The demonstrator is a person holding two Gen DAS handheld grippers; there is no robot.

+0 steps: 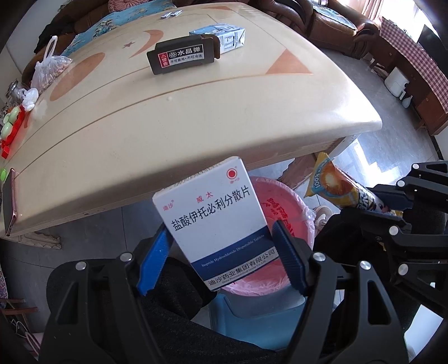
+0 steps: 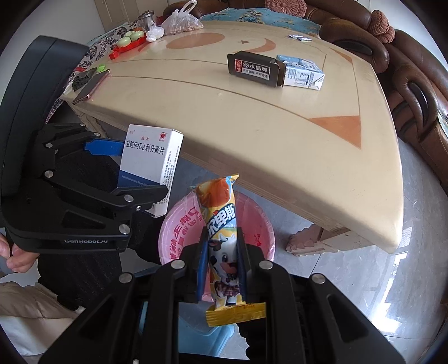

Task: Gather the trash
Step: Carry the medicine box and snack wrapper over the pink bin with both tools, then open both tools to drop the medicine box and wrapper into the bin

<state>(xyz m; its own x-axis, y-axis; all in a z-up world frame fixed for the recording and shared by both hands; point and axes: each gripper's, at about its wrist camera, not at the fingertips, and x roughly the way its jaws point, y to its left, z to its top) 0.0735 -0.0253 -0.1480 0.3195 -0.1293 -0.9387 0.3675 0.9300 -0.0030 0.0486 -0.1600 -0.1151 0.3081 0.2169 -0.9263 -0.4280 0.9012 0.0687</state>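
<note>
My left gripper (image 1: 221,246) is shut on a white and blue medicine box (image 1: 215,221), held upright above the pink-lined trash bin (image 1: 291,212) beside the table. The box also shows in the right wrist view (image 2: 151,165). My right gripper (image 2: 222,260) is shut on a yellow ice-cream wrapper (image 2: 221,232) with a cartoon cow, held over the same bin (image 2: 260,224). The wrapper also shows in the left wrist view (image 1: 336,187). On the table lie a dark box (image 1: 182,57) and a milk carton (image 1: 226,36).
The beige table (image 1: 196,117) carries a plastic bag (image 1: 49,70), a phone (image 1: 9,201), toys (image 1: 11,126) and small packets (image 1: 170,14). A brown sofa (image 2: 414,84) stands behind it. The bin sits on a blue stool (image 1: 252,322).
</note>
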